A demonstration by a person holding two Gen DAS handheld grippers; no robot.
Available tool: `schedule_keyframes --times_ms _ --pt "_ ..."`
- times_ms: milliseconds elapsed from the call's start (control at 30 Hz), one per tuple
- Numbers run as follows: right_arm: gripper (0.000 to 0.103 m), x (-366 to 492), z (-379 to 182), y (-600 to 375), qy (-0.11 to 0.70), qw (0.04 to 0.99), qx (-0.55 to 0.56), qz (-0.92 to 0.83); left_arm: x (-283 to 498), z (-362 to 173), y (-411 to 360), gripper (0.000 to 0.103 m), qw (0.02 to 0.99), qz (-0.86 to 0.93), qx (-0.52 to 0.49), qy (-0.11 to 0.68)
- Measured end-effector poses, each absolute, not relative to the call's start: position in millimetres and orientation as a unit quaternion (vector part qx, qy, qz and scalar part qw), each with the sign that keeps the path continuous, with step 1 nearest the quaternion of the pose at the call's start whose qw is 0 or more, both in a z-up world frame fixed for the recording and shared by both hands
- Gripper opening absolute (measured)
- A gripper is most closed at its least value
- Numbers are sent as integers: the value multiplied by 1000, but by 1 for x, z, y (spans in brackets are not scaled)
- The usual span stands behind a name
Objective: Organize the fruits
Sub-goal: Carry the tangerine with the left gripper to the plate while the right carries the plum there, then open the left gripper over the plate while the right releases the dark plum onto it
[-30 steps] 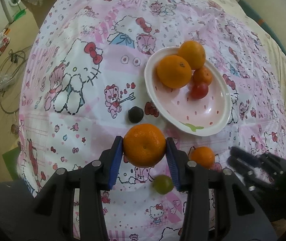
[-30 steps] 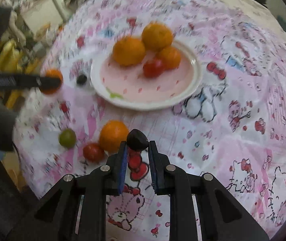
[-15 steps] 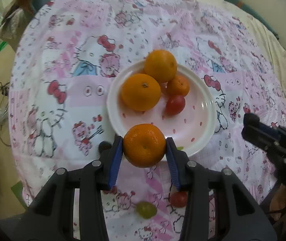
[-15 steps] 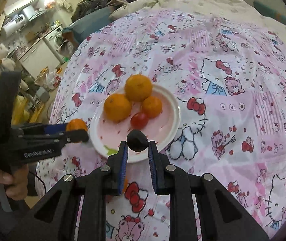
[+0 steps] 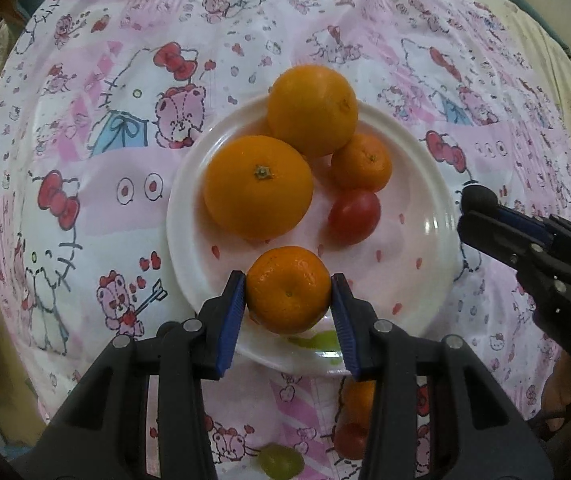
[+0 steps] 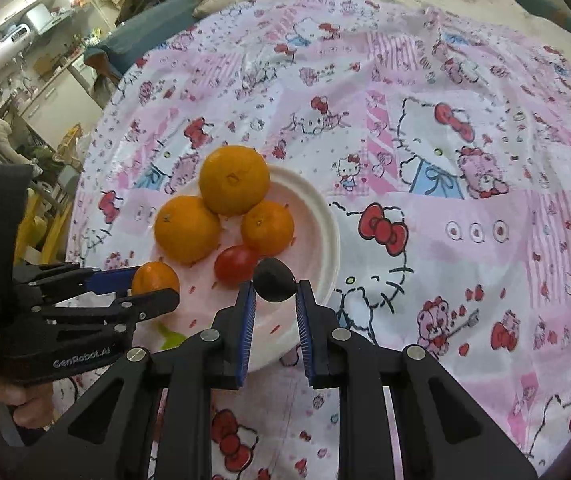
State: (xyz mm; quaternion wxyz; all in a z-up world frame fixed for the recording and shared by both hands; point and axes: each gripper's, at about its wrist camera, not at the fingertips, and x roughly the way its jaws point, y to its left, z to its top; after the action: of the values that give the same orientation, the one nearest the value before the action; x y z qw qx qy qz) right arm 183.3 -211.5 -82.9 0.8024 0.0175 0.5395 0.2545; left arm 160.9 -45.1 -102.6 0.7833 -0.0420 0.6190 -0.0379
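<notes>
My left gripper (image 5: 288,292) is shut on a small orange mandarin (image 5: 288,288) and holds it over the near part of the white plate (image 5: 437,200). On the plate lie two big oranges (image 5: 259,186), a smaller mandarin (image 5: 361,162) and a red tomato (image 5: 354,212). My right gripper (image 6: 274,294) is shut on a dark round fruit (image 6: 274,279) above the plate's near right rim (image 6: 331,236). In the right wrist view the left gripper (image 6: 153,284) comes in from the left with its mandarin (image 6: 153,276).
A pink cartoon-print cloth (image 5: 97,184) covers the round table. Near its front edge lie a green grape (image 5: 279,460), a red tomato (image 5: 349,442) and an orange (image 5: 359,398). Furniture and clutter (image 6: 25,60) stand beyond the table's left side.
Both grippers moved from the table's front edge toward the plate, each keeping its fruit. The mandarin and the dark fruit now hang over the plate.
</notes>
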Motion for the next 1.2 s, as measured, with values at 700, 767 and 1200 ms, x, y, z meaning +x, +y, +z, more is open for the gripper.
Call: schedule_keyframes --times_ms 700,767,1200 --pt "22 201 -113 -205 585 774 34 242 173 -121 -44 39 775 -27 -53 629" --pt "22 201 -113 -204 584 774 36 241 174 -121 -43 39 775 -27 -54 630" --pt "23 202 -110 -206 585 775 34 237 176 -120 -39 40 772 -28 -59 632"
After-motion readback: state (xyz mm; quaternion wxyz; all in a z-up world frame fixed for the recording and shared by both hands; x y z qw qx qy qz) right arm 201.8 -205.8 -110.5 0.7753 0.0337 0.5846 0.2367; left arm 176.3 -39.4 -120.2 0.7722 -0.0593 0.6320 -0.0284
